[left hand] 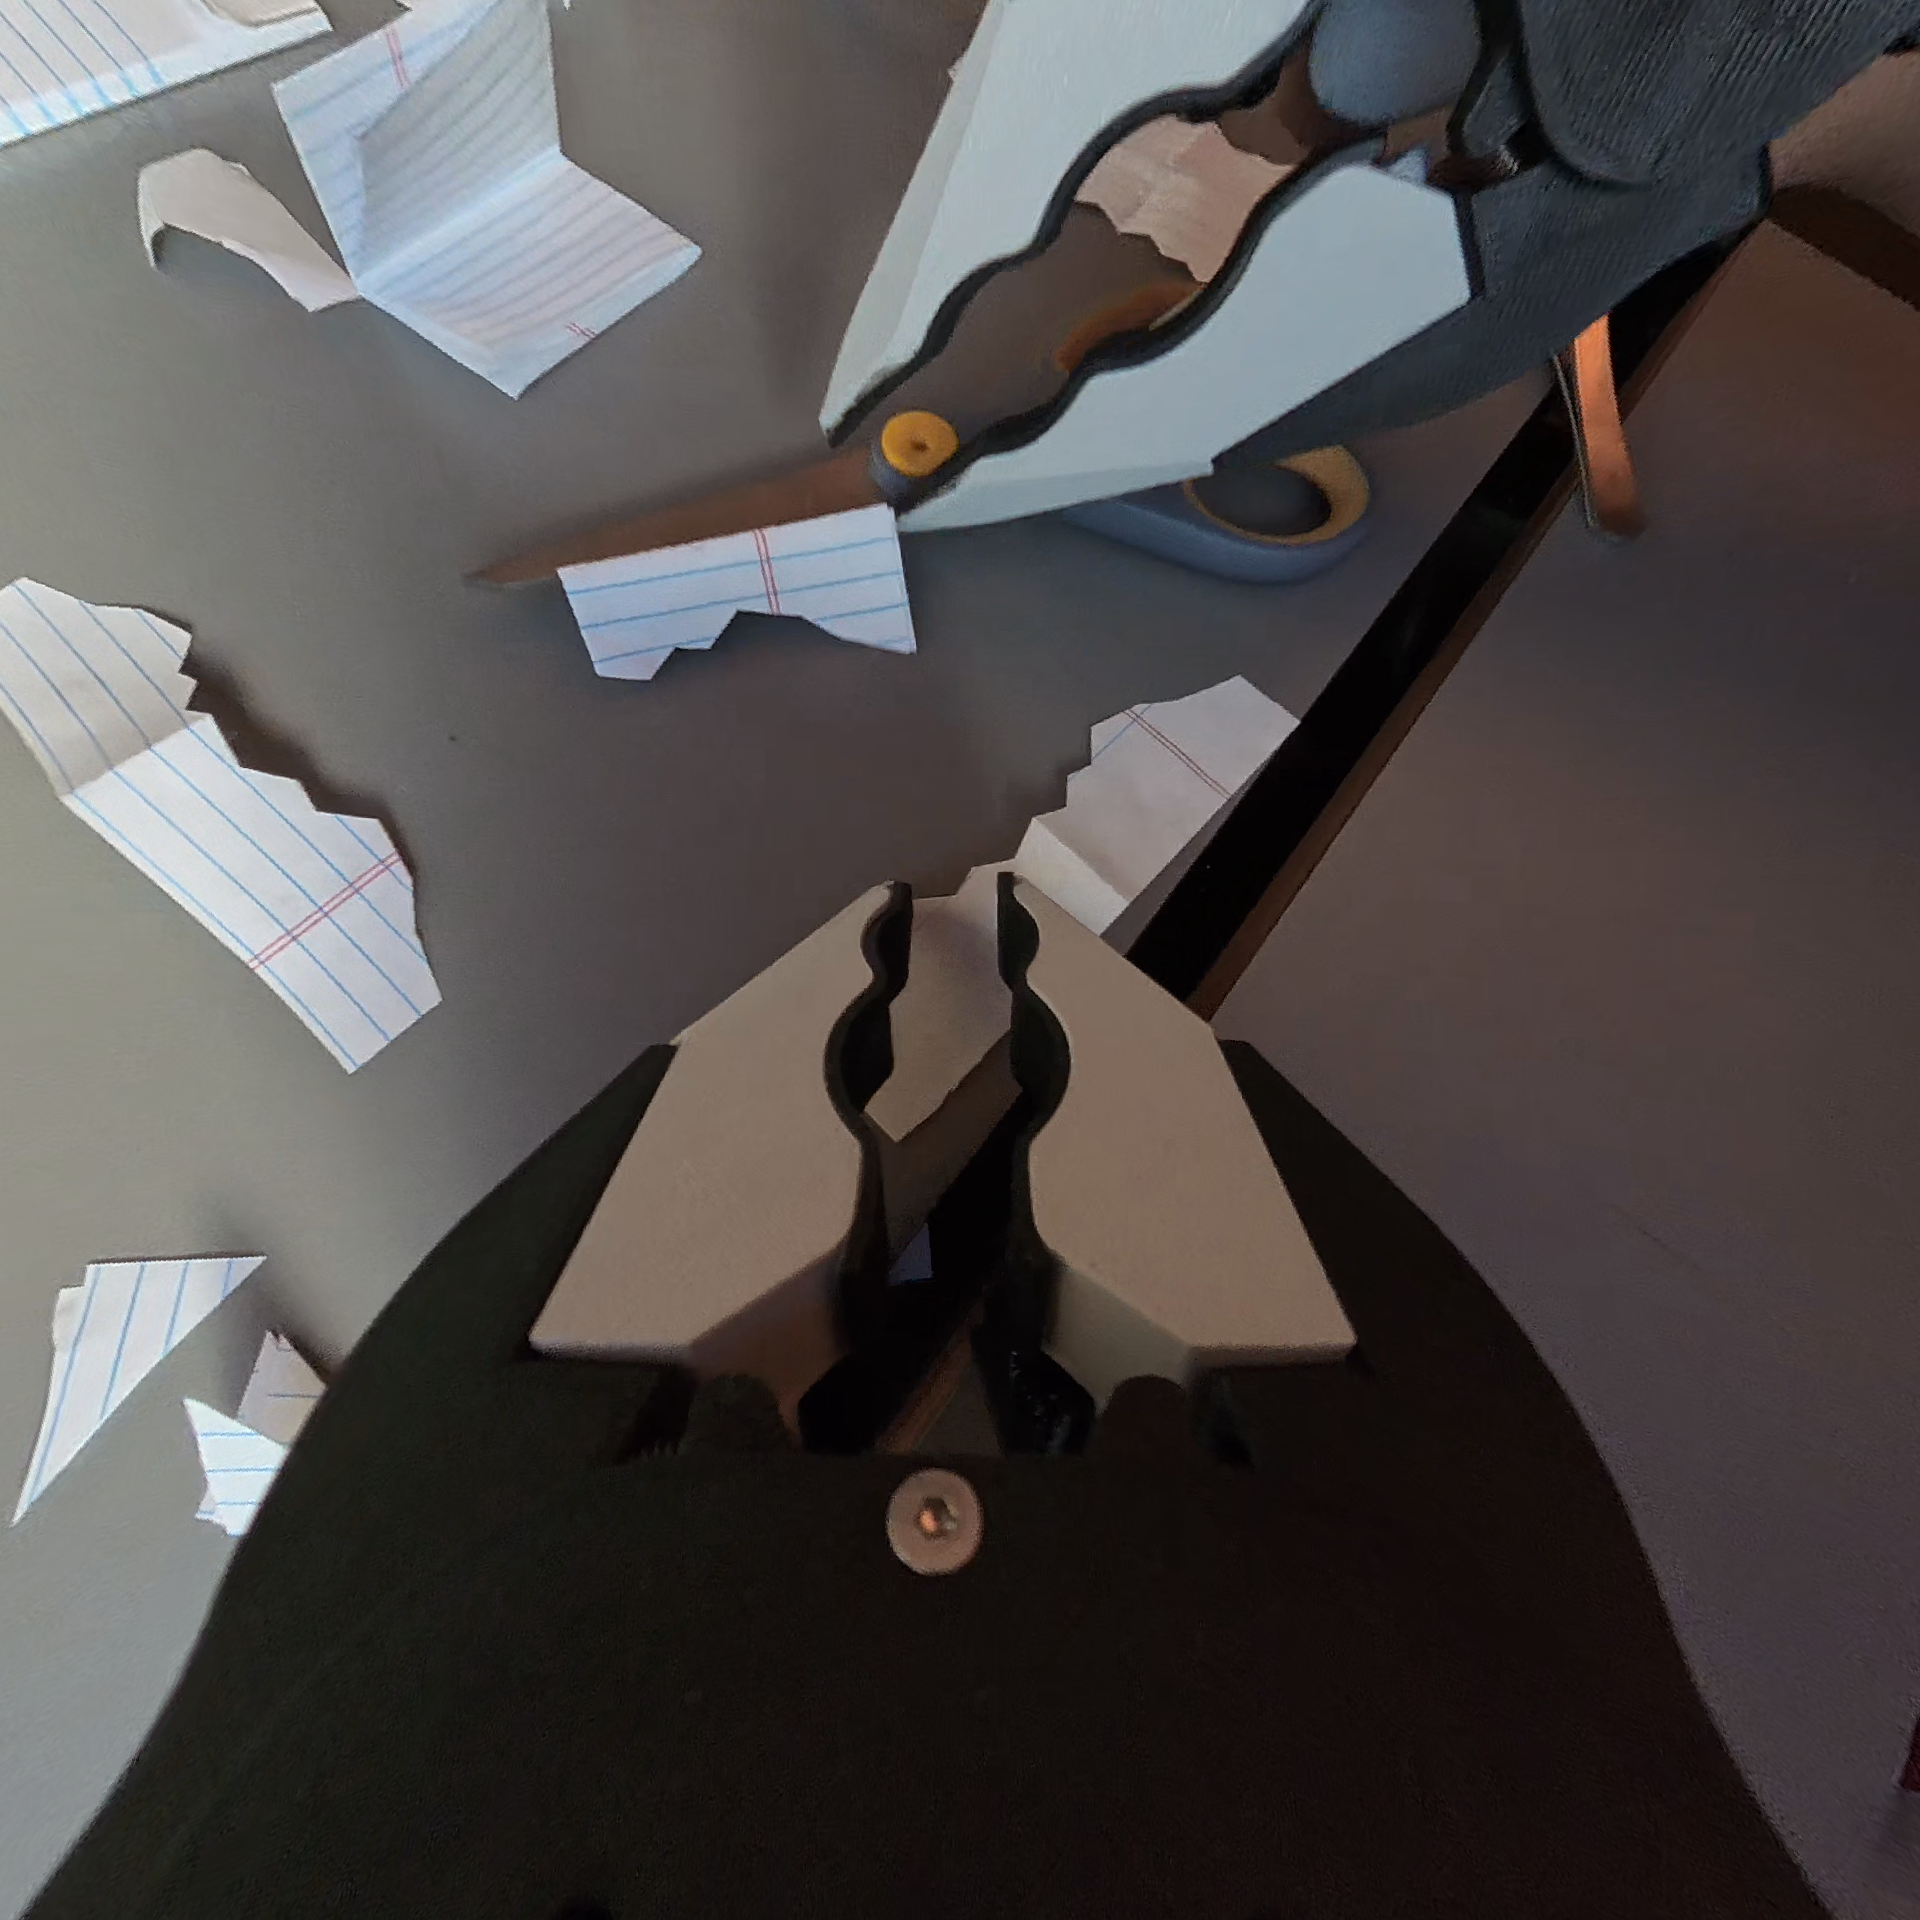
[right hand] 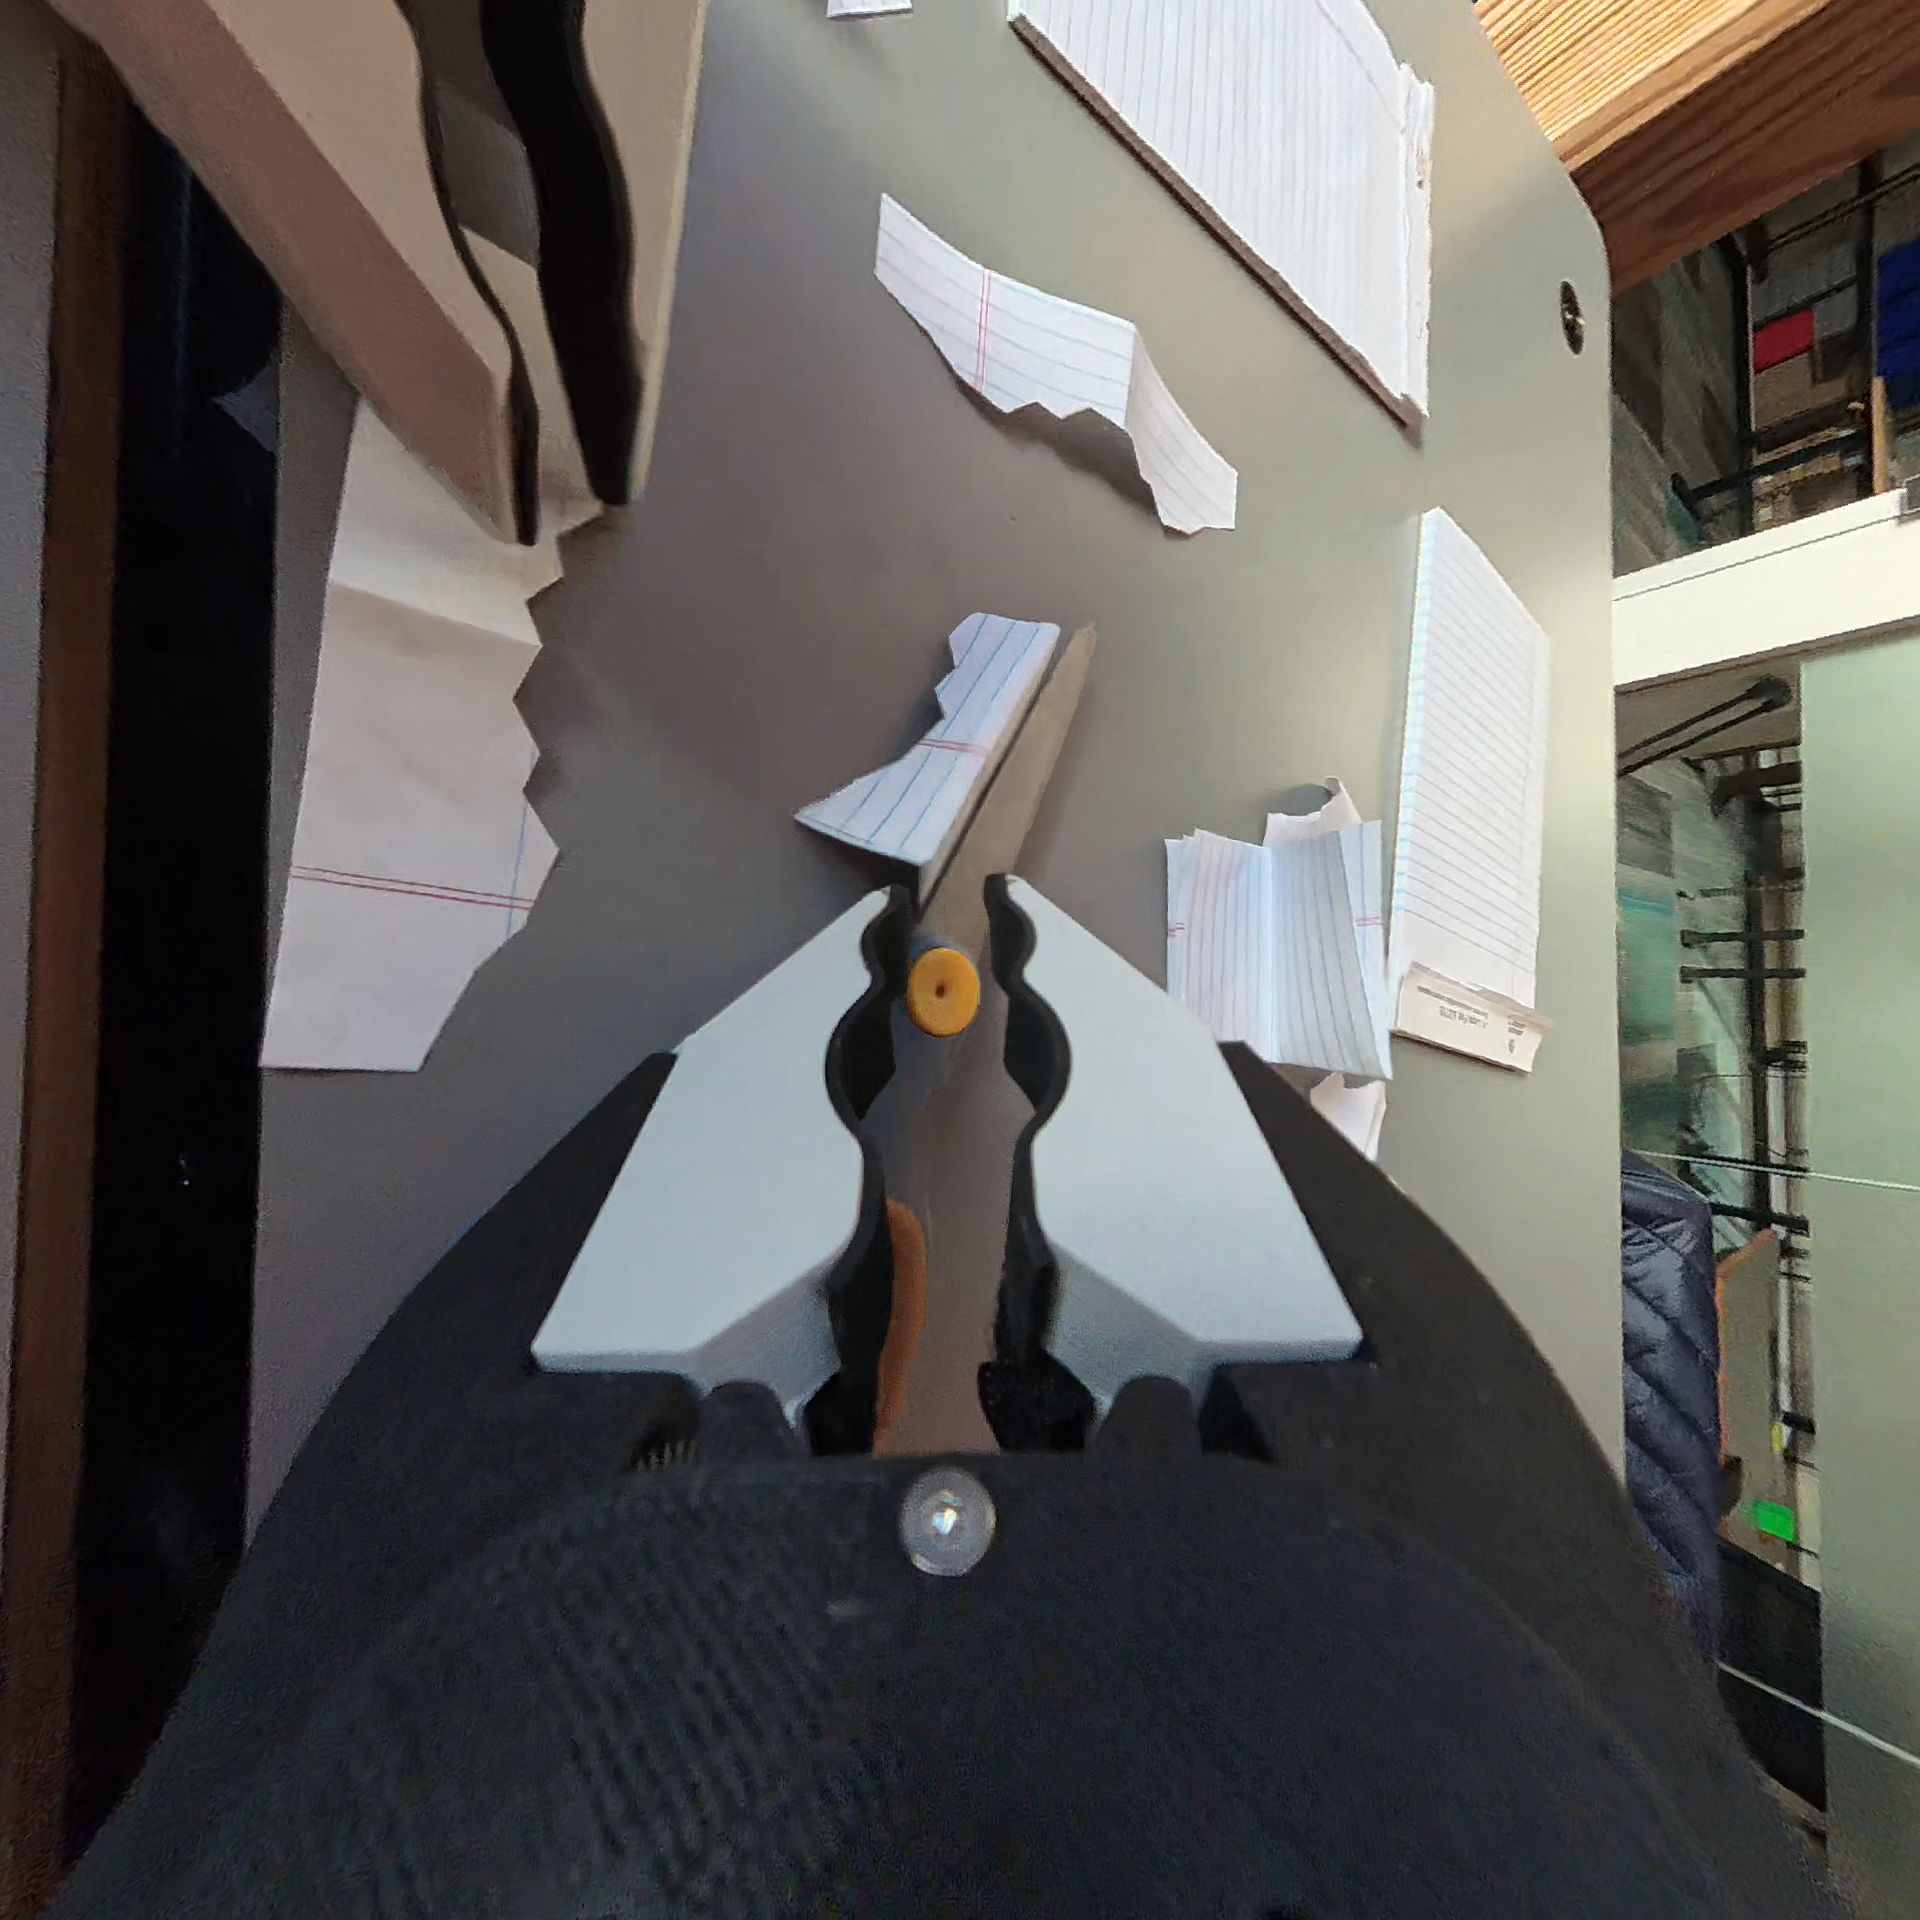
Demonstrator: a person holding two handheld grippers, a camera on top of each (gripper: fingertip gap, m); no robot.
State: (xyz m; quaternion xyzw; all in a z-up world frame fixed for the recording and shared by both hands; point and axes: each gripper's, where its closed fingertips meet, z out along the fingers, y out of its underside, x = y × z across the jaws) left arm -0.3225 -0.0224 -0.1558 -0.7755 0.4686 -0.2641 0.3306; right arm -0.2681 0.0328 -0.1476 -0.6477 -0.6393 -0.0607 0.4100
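Right gripper (right hand: 945, 883): clamped on the grey-and-orange handles of a pair of scissors (right hand: 997, 790), which run up between its two pale fingers; the orange pivot screw (right hand: 942, 990) sits just short of the fingertips.
Scissor blades: closed together, pointing away from the gripper over the grey table (right hand: 790, 520).
Small lined scrap (right hand: 935, 758): hangs at the left edge of the blades, touching them, its free edge jagged.
Left gripper (left hand: 954, 894): fingers close together and pinched on a sheet of lined paper (left hand: 1153, 800) that rises past the fingertips toward the far right, beside the table's dark edge.
Left gripper, from the right wrist view (right hand: 499, 260): near the top left, above the large jagged-edged sheet it holds.
Right gripper, from the left wrist view (left hand: 1060, 343): far, above the table, with the scissors pointing left.
Blue roll with yellow lining (left hand: 1247, 509): on the table just behind the scissors' handles.
Loose scraps (left hand: 239, 842): several torn lined pieces lie scattered over the left of the table, one folded piece (left hand: 488, 197) at the far left.
Lined pads (right hand: 1247, 156): two lie on the table beyond the scissors, one far, one to the right (right hand: 1475, 769).
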